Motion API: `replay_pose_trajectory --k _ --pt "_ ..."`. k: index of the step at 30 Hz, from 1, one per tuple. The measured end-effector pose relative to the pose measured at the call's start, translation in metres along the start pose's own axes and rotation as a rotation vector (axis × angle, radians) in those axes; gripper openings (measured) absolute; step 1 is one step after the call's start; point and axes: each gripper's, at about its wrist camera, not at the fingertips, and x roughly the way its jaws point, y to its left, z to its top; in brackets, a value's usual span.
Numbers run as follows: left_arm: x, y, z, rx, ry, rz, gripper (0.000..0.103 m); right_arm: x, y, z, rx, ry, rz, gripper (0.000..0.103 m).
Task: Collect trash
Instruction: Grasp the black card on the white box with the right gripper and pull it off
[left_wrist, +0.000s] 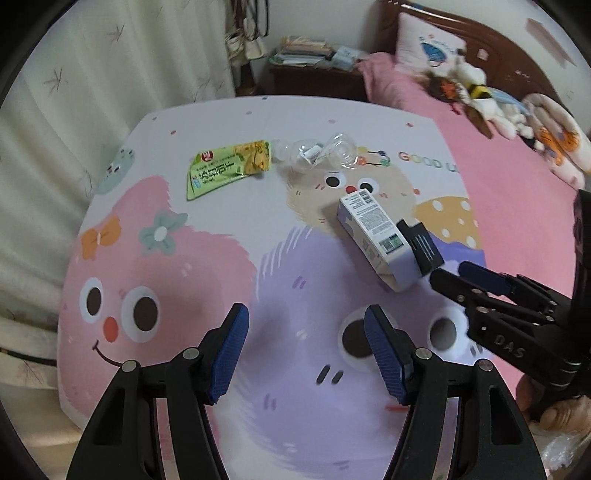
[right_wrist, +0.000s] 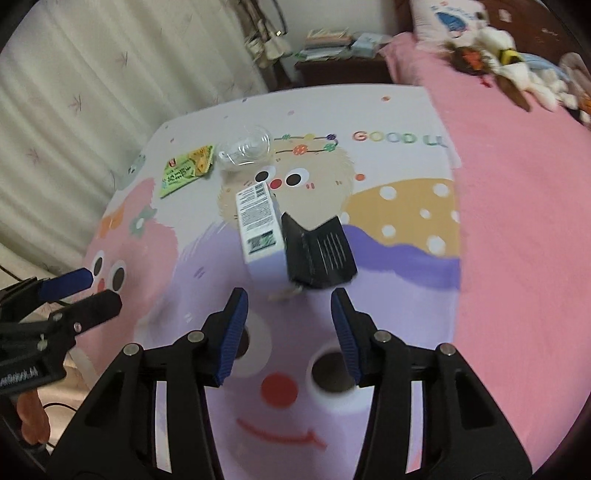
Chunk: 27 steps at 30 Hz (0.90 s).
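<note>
Three pieces of trash lie on a cartoon-print cloth (left_wrist: 177, 266). A white and lilac carton (left_wrist: 373, 236) (right_wrist: 258, 229) with an open black flap (left_wrist: 421, 247) (right_wrist: 317, 254) lies on its side near the middle. Farther back are a green snack wrapper (left_wrist: 229, 168) (right_wrist: 186, 170) and crumpled clear plastic packaging (left_wrist: 321, 153) (right_wrist: 245, 147). My left gripper (left_wrist: 306, 350) (right_wrist: 101, 290) hovers open over the purple face, empty. My right gripper (right_wrist: 290, 328) (left_wrist: 452, 275) is open and empty too, its tips just short of the carton's flap end.
A pink bedspread (right_wrist: 517, 221) runs along the right, with soft toys (left_wrist: 476, 88) and a pillow (left_wrist: 428, 44) at its head. A dark nightstand (left_wrist: 317, 77) piled with papers stands behind. Pale curtains (left_wrist: 55, 129) hang left. A hand (left_wrist: 557, 410) holds the right gripper.
</note>
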Motion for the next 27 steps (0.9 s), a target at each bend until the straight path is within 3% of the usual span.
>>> replay_pose_trajectory --k 10,18,24,27 --pt "0.036 -0.023 0.033 -0.059 0.025 -0.001 0.067 0.059 -0.021 0.018 -0.001 0.094 0.115 0.035" --pt "0.058 -0.048 0.061 -0.08 0.047 -0.048 0.067 0.062 -0.048 0.023 0.0 0.078 0.168 0.004" --pt "0.091 -0.053 0.073 -0.207 0.145 -0.082 0.067 0.055 -0.054 0.026 -0.015 0.043 0.171 0.003" --pt "0.099 -0.048 0.076 -0.302 0.148 -0.069 0.067 0.052 -0.059 0.026 0.0 0.033 0.18 0.003"
